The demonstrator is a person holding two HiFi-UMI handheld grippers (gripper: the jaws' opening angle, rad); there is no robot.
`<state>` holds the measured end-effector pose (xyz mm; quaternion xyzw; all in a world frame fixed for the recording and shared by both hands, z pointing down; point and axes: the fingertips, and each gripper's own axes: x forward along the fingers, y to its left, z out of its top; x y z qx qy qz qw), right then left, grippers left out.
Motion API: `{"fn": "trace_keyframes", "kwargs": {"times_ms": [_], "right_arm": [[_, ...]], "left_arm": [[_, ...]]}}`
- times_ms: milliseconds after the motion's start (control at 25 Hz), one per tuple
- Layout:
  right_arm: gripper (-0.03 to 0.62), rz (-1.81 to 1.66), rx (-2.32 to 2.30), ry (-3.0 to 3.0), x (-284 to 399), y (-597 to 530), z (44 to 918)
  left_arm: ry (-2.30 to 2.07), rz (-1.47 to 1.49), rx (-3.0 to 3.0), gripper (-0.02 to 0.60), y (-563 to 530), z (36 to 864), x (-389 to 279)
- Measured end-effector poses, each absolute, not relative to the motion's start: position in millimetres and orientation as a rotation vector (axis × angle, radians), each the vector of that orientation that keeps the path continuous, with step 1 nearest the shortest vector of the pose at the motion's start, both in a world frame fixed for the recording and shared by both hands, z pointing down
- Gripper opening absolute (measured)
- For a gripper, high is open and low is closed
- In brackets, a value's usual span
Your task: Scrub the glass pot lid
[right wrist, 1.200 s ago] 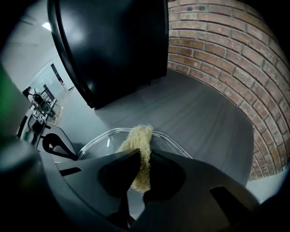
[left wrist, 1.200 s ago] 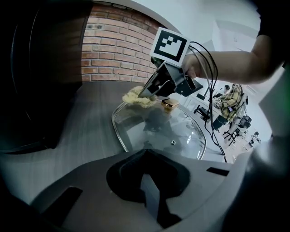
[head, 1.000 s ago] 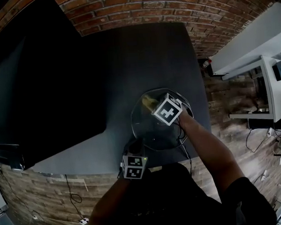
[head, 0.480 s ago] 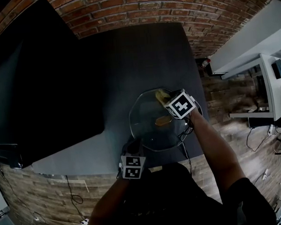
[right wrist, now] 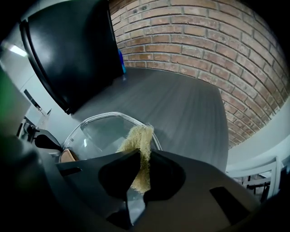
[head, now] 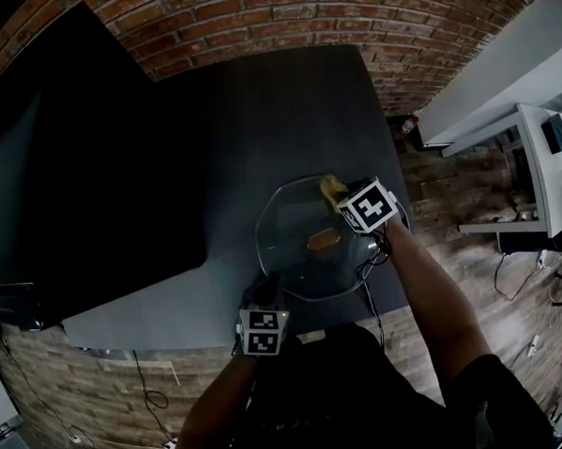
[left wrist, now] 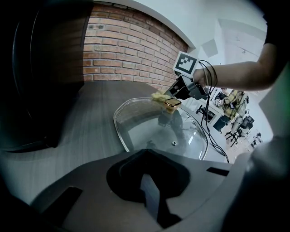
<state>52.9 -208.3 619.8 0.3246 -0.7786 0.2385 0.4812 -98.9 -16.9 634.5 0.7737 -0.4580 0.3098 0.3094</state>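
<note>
Glass pot lid (head: pixel 297 260) on table (head: pixel 257 126): rim tight in left hand-held gripper (left wrist: pixel 146 153), yellow scrubber (right wrist: pixel 137 142) in right hand-held gripper (right wrist: pixel 145 154).

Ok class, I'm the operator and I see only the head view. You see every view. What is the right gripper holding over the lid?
Observer: In its own view, the right gripper is shut on a pale, fibrous scrubber.
Operator: Where is the scrubber working?
Observer: At the far rim of the glass pot lid, apparently resting against it.
Operator: And the left gripper?
Observer: The left gripper has its jaws together at the lid's near rim, apparently pinching it.
</note>
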Motion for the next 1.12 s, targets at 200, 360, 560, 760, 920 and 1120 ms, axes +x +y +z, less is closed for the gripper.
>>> {"fn": "trace_keyframes", "kwargs": {"times_ms": [200,360,560,760,920,1120], "right_arm": [[0.049,0.577,0.8,-1.903,53,-208,619],[0.049,0.49,0.79,-1.976,43,-210,607],[0.049,0.277,0.549,-2.184,-29,-189,565],[0.049,-0.017,0.149,-2.192,-108,-131,554],[0.049,-0.16,-0.086,-2.112,-141,-86,572],[0.049,-0.268,-0.293,-1.992,-151,-43,603]], "left_arm": [[-1.212,0.818,2.043,0.034,-17,634,-99],[-1.213,0.812,2.033,0.034,-17,634,-98],[-1.219,0.809,2.015,0.034,-14,636,-97],[-1.24,0.788,2.01,0.034,-13,634,-96],[-1.235,0.784,2.005,0.034,-12,633,-94],[-1.235,0.784,2.01,0.034,-10,634,-94]]}}
